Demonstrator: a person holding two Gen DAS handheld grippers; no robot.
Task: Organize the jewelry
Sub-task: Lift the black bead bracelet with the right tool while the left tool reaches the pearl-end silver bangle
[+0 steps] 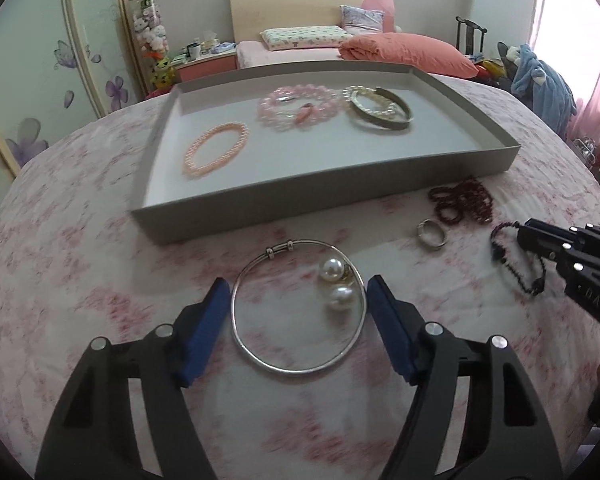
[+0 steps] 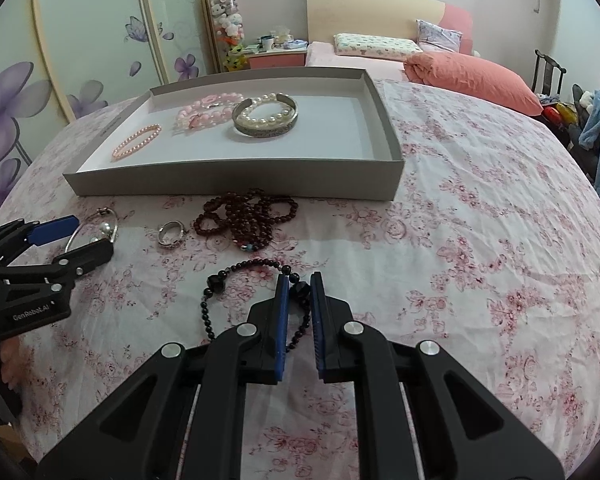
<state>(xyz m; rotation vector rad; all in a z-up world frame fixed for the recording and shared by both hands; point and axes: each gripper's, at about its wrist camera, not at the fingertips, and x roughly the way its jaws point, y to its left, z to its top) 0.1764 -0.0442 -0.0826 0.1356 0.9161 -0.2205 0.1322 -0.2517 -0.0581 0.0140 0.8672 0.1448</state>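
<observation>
My left gripper (image 1: 298,294) is open, one blue pad on each side of a thin silver bangle (image 1: 300,366) that lies on the floral cloth with two pearl earrings (image 1: 336,284) inside its ring. My right gripper (image 2: 299,280) is nearly closed around one side of a black bead bracelet (image 2: 220,282), which still lies on the cloth. A grey tray (image 1: 332,188) beyond holds a peach bead bracelet (image 1: 216,150), pink bead bracelets (image 1: 296,106), a pearl bracelet and a metal bangle (image 1: 382,114).
A dark red bead strand pile (image 2: 248,216) and a silver ring (image 2: 172,233) lie between the tray and the grippers. The left gripper (image 2: 64,244) shows at the left of the right wrist view. A bed with pillows stands behind.
</observation>
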